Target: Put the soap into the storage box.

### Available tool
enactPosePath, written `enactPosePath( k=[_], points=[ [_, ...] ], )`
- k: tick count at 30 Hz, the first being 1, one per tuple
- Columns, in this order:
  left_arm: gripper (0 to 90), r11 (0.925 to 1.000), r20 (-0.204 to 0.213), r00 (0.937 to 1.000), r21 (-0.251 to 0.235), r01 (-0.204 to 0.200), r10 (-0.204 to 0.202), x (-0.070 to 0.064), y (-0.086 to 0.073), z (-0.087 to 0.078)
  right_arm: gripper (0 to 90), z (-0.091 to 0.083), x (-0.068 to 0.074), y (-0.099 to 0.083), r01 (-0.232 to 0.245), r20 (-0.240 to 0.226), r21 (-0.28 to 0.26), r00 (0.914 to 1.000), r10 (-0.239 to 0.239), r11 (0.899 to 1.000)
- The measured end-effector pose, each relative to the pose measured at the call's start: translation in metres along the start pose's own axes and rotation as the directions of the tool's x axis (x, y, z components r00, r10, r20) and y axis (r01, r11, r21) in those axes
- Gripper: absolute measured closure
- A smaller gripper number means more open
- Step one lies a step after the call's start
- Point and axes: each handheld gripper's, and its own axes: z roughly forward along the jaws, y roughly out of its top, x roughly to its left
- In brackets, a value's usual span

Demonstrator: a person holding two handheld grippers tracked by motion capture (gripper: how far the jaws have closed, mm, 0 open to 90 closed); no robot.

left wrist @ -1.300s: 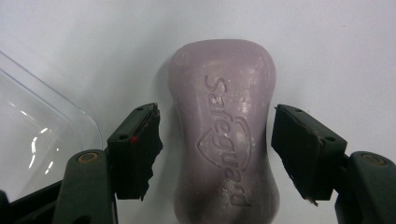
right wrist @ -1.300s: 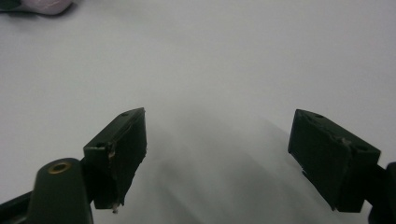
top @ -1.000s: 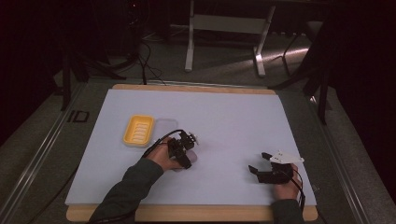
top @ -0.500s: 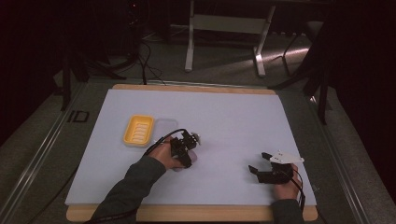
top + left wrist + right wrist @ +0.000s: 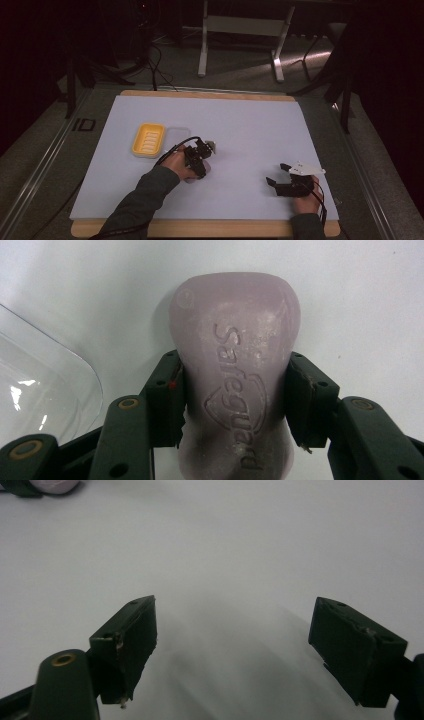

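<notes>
High view: one yellow dish; left hand-held gripper pinching one soap bar; right hand-held gripper spread.

the left gripper, clamped on the pale lilac moulded soap bar, has crept slightly toward the far side of the white table sheet over the last second, with the person's left hand and dark sleeve following. in the high view the bar's end now shows just past the jaw tips, a little farther from the near edge than before. the shift is small, and whether the bar has left the sheet cannot be told.
</notes>
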Motion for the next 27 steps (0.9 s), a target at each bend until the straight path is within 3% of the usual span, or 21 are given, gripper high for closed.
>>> enactPosePath(
  k=[8,27],
  points=[
    [49.2,0.9998,0.018,0.9997,0.011,-0.014,0.014,0.0035,-0.0019,-0.0014,19.0,-0.0001,-0.0001,-0.0001,0.000,0.000,-0.002,1.0000,0.000,1.000],
    [49.5,0.9998,0.005,0.9998,0.004,-0.020,0.020,0.0073,-0.0045,-0.0094,19.0,-0.0001,-0.0001,-0.0001,0.000,0.000,-0.002,1.0000,0.000,1.000]
  ],
)
